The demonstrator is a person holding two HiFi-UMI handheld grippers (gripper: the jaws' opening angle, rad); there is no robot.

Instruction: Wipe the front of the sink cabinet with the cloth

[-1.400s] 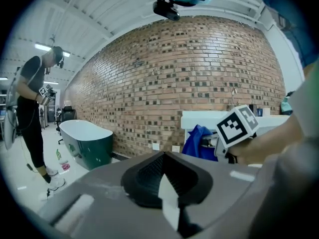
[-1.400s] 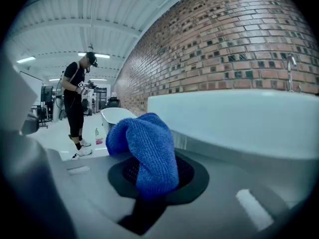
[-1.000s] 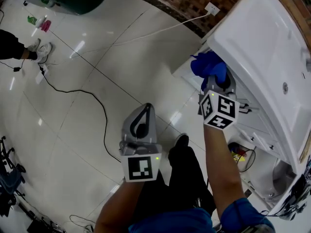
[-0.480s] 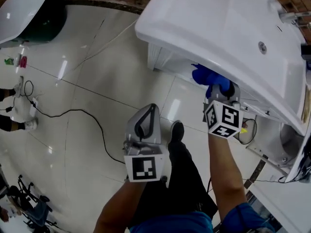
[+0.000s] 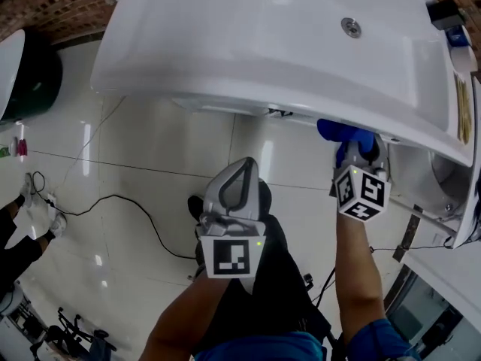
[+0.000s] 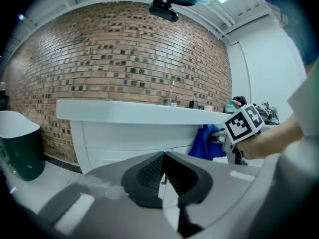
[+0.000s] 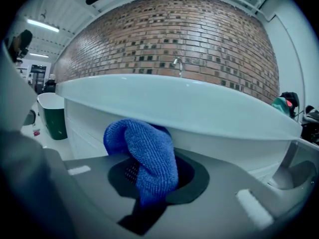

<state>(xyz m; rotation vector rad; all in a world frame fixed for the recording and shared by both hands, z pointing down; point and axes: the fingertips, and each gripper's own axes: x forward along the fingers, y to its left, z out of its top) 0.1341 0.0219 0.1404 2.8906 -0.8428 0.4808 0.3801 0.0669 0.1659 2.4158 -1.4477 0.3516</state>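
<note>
Cloth (image 7: 147, 156), blue and bunched, is clamped between the jaws of the right gripper (image 5: 355, 147). It bulges out in front of the jaws and a tail hangs down. In the head view it sits at the upper right, just under the overhanging rim of the white sink (image 5: 285, 43). In the left gripper view it lies right of centre, against the front of the sink cabinet (image 6: 124, 138), but I cannot tell if it really presses on the panel.

The left gripper (image 6: 163, 176) is held lower, away from the cabinet. Its jaws are closed together with nothing between them.

Risks, as I judge them:
- The rim hangs over the panel, so a stroke upward could knock the gripper against it.
- The cloth is a tight wad, so a hard drag sideways may pull it out of the jaws.
- With so little cloth flat, hard jaw edges could scrape the white front.
</note>
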